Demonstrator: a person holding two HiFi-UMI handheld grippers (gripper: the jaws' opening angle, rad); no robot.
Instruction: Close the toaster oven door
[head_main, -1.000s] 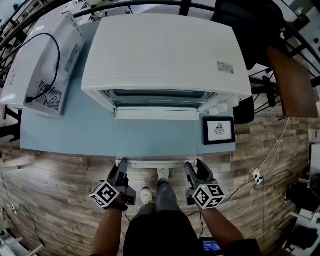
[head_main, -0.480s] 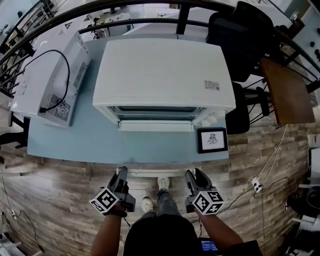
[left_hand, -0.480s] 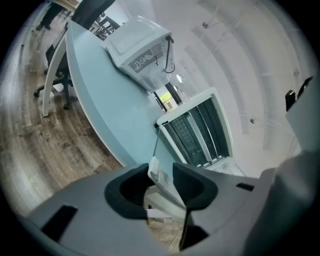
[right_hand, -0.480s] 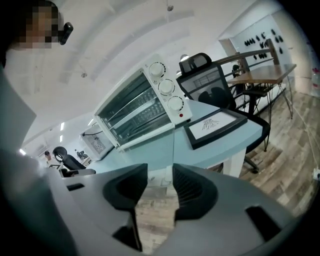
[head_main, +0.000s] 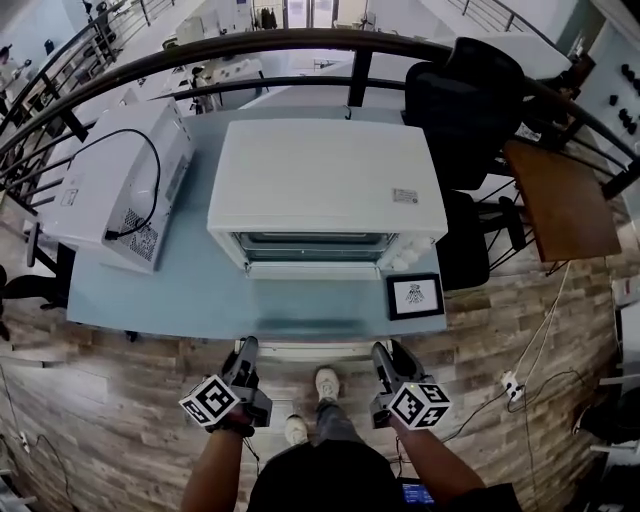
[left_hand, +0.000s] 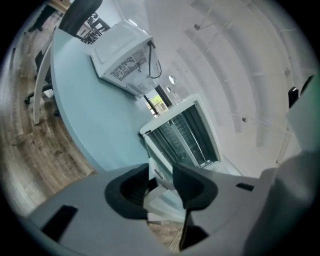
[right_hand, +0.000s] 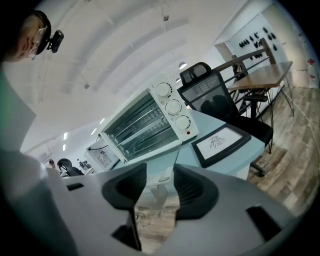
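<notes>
A white toaster oven stands on a light blue table, its glass door folded out toward me. The door's white handle hangs just past the table's front edge. My left gripper grips the handle's left end and my right gripper its right end. In the left gripper view the handle fills the gap between the jaws, which have just been closing. In the right gripper view the handle sits between the pads. Those jaws closed and then eased open a little. The oven racks show through the open front.
A second white appliance with a black cable sits at the table's left end. A black-framed picture lies at the front right corner. A black office chair and a wooden table stand to the right, with a railing behind.
Both grippers have risen with the door handle between their jaws. The head view has pulled back, so the oven and table look smaller.
</notes>
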